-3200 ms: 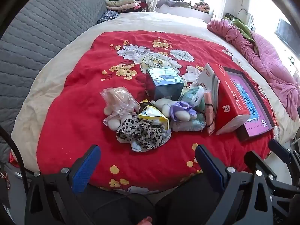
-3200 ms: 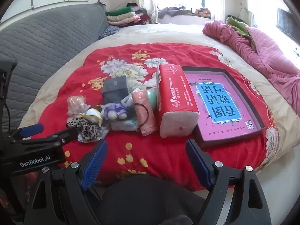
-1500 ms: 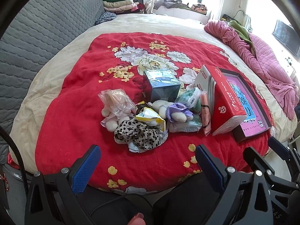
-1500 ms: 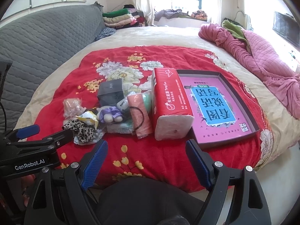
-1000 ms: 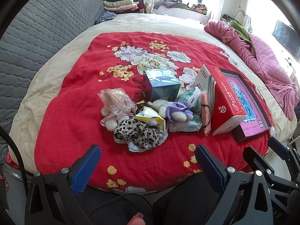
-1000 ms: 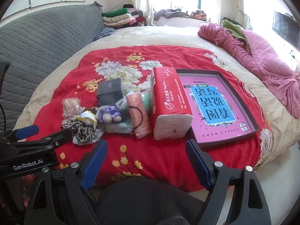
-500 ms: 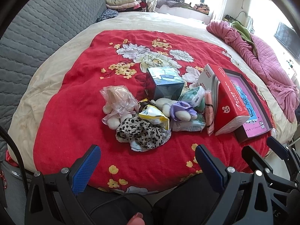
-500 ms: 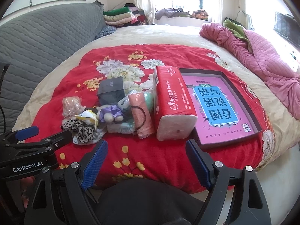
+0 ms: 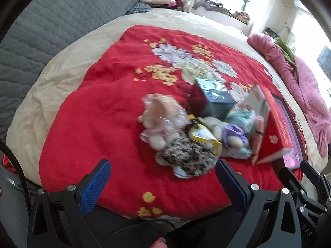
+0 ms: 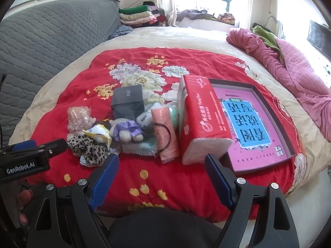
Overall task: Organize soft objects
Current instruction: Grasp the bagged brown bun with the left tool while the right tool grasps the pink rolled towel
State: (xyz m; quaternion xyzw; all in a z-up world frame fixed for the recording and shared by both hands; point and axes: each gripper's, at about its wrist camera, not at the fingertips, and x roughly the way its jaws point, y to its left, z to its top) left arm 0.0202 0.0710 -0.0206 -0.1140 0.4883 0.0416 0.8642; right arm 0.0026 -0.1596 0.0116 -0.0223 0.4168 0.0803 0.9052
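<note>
A pile of soft things lies on the red flowered blanket: a leopard-print cloth, a bagged pink plush, a yellow packet, a purple-and-white plush, a pink roll with a black band and a red tissue pack. A dark tray with a pink sheet lies to the right. My left gripper is open and empty, just short of the leopard cloth. My right gripper is open and empty, near the pile's front edge.
A dark box stands behind the pile. A pink quilt lies bunched at the right. A grey padded headboard runs along the left, and folded clothes are stacked at the back. The bed's front edge is below both grippers.
The left gripper has moved forward and left toward the pile, blurring its view. The right gripper has moved closer to the pile. Both stay open.
</note>
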